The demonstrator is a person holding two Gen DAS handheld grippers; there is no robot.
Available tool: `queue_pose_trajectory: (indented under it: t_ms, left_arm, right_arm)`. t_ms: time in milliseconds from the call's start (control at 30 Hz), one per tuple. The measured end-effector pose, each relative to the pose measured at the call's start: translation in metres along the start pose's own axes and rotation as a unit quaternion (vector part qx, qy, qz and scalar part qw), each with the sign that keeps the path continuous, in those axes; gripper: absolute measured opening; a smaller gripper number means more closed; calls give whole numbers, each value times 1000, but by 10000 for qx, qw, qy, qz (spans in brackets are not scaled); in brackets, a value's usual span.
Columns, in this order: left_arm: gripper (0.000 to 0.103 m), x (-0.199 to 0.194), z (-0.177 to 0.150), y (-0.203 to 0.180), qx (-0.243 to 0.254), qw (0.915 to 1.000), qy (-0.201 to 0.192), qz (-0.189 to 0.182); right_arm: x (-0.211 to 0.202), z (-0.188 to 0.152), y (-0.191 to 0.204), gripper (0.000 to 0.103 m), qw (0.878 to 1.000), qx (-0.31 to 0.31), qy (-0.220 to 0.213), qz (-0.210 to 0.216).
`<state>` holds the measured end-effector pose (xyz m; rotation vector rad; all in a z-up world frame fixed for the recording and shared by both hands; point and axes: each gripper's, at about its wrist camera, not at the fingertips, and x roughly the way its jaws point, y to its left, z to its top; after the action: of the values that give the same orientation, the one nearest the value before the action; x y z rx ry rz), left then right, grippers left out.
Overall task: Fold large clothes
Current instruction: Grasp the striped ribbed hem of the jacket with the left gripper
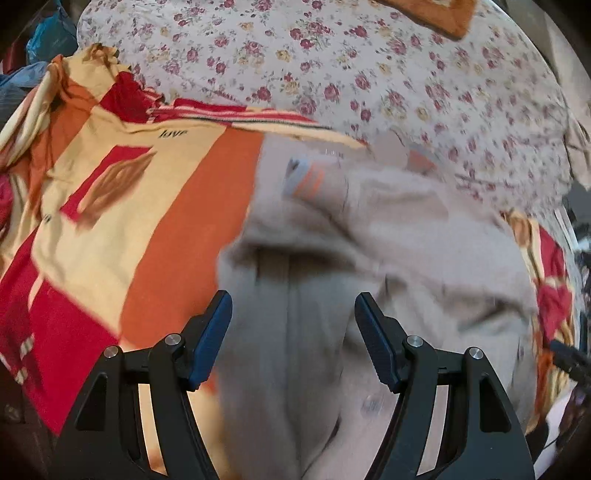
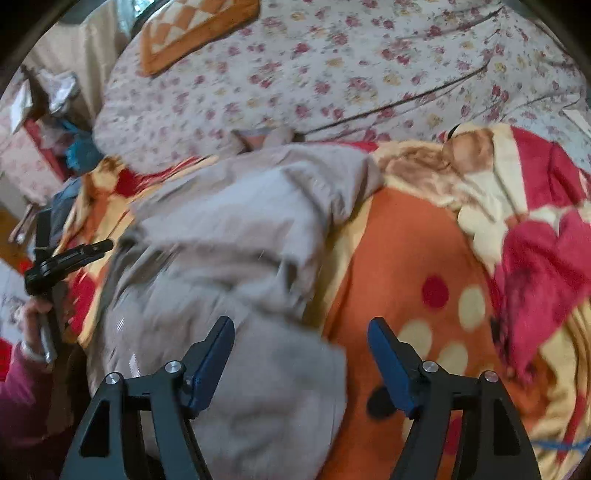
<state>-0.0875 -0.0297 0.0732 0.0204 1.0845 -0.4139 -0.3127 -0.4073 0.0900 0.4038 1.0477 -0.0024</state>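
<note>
A large beige-grey garment [image 1: 369, 240] lies bunched and creased on a bed, over an orange, red and cream blanket [image 1: 177, 221]. My left gripper [image 1: 293, 297] hovers open above the garment's near part, and nothing sits between its blue pads. In the right wrist view the same garment [image 2: 229, 229] fills the left and middle. My right gripper [image 2: 301, 323] is open over the garment's right edge and the blanket [image 2: 399, 258], holding nothing. The left gripper [image 2: 103, 246] shows side-on at the far left, held by a hand [image 2: 35, 310] in a magenta sleeve.
A floral quilt [image 1: 332, 66] is heaped behind the garment across the back of the bed. An orange patterned cushion [image 2: 192, 29] lies on the quilt [image 2: 332, 74]. Blue bags and clutter [image 2: 79, 151] stand beside the bed at the left.
</note>
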Motion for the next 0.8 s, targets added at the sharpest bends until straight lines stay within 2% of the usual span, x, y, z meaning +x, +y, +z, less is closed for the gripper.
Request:
queue_pose_trajectory:
  t_ms: [233,400,800]
  left_arm:
    - [69,-20,-57,4,133,9996,190,147]
    - [69,-26,-84,3,199,9992,237,272]
    - [69,-43,-117,0,239,9992,299,129]
  right_arm:
    - [8,-44,-2,72,9995,136,282,-18]
    - [6,-57,-2,72,9995,231,211,-96]
    - [-4,-72,7,76,9993,139,178,-290]
